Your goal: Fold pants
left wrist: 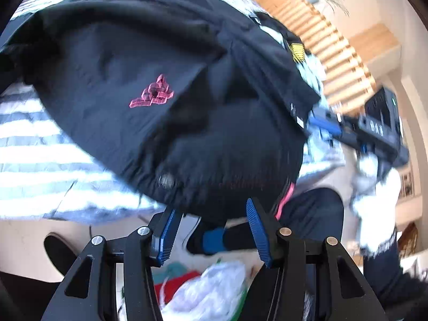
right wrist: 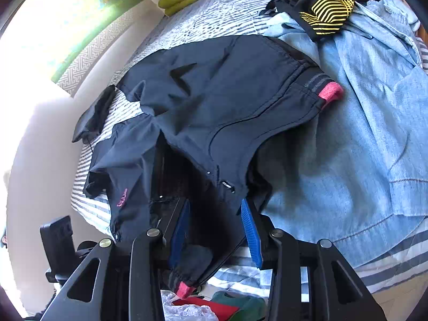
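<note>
1. I had the pants [right wrist: 219, 101] spread on the striped bed [right wrist: 203, 18], their waist end hanging over its near edge.
2. My right gripper [right wrist: 215, 227] stood wide, dark cloth bunched loosely between its fingers; not clenched, so a lift risked slipping off.
3. My left gripper [left wrist: 211, 230] was released too, at the hem [left wrist: 187, 187], gripping nothing.
4. The denim shirt [right wrist: 361, 139] lay touching the pants; a careless pinch could have caught both.
5. Loose cloth over the edge could have slid floorward.
</note>
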### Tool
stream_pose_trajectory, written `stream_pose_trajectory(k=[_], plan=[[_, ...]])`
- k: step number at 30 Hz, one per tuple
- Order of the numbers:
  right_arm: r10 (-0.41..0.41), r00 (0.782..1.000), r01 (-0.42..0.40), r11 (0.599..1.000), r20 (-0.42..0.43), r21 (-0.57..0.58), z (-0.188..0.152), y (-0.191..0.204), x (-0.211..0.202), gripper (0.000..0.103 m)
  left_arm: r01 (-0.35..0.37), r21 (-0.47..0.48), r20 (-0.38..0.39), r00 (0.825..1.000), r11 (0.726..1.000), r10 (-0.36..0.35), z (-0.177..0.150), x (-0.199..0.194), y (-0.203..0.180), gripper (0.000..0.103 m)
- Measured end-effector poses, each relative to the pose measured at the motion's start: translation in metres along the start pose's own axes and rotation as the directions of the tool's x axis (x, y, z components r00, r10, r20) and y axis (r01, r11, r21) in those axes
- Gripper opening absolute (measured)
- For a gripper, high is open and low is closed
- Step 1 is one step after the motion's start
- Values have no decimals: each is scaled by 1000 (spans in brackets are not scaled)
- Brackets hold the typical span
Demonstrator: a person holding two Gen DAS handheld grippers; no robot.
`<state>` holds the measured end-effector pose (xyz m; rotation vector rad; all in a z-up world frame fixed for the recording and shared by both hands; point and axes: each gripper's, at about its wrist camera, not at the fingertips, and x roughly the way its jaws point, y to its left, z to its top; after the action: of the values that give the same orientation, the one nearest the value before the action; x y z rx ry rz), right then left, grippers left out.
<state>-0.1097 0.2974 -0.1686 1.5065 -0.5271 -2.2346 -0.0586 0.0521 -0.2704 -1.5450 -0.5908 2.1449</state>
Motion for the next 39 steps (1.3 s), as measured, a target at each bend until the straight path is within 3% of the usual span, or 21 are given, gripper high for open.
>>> stream_pose_trajectory(k=[1, 2, 6, 9, 11, 14, 15, 18, 22, 25, 29, 31, 33, 37, 39], plan=[[-2, 1000, 2, 1000, 5, 5, 0, 0, -1, 37, -1, -11, 24, 1000, 1000, 1, 5, 0, -5, 49], [-1, 1000, 1, 1000, 9, 11, 1, -1, -2, 37, -25, -14, 32, 999, 1000, 25, 7, 0, -7, 27], [10, 1000, -11, 999, 24, 31, 1, 0, -5, 36, -15, 8, 53, 999, 1000, 14, 7, -13, -16, 12], [30, 999, -31, 999, 38, 17, -1, 7, -9, 25, 6, 15, 69, 998, 1000, -7, 1, -34, -17, 5], [30, 999, -31, 999, 41, 20, -2, 9, -11, 16, -5, 16, 86, 996, 1000, 4, -4, -48, -17, 4], [-16, 999, 18, 999, 30, -40, -6, 19, -9, 16, -19, 34, 53, 998, 999, 17, -12, -57, -16, 7], [-24, 999, 26, 997, 35, -75, -9, 25, -10, 17, -29, 49, 16, 999, 998, 28, -15, -56, -15, 14], [-14, 999, 20, 984, 33, -179, -19, 41, -12, 24, -78, 106, -69, 994, 991, 86, -28, -54, -17, 17], [-52, 996, 64, 979, 69, -195, -31, 41, -14, 29, -97, 186, -65, 992, 978, 110, -28, -77, -34, 17], [-14, 998, 21, 994, 66, -108, -25, 24, -10, 29, -140, 284, 2, 989, 949, 145, -7, -89, -60, 18], [-7, 992, 5, 1000, 127, 13, -2, 1, -8, 27, -217, 443, 77, 976, 870, 204, 31, -55, -115, 27], [-33, 990, 29, 999, 140, 29, 10, -3, -5, 23, -216, 518, 75, 975, 828, 208, 45, -25, -142, 28], [-59, 987, 55, 998, 149, 26, 16, -8, -2, 21, -198, 546, 42, 977, 814, 209, 57, 11, -162, 29], [23, 984, -36, 997, 176, 68, 14, -26, 5, 21, -240, 583, 8, 957, 776, 290, 66, 75, -182, 33], [57, 981, -75, 993, 185, 93, 10, -36, 7, 21, -273, 615, 28, 945, 740, 326, 62, 96, -186, 35]])
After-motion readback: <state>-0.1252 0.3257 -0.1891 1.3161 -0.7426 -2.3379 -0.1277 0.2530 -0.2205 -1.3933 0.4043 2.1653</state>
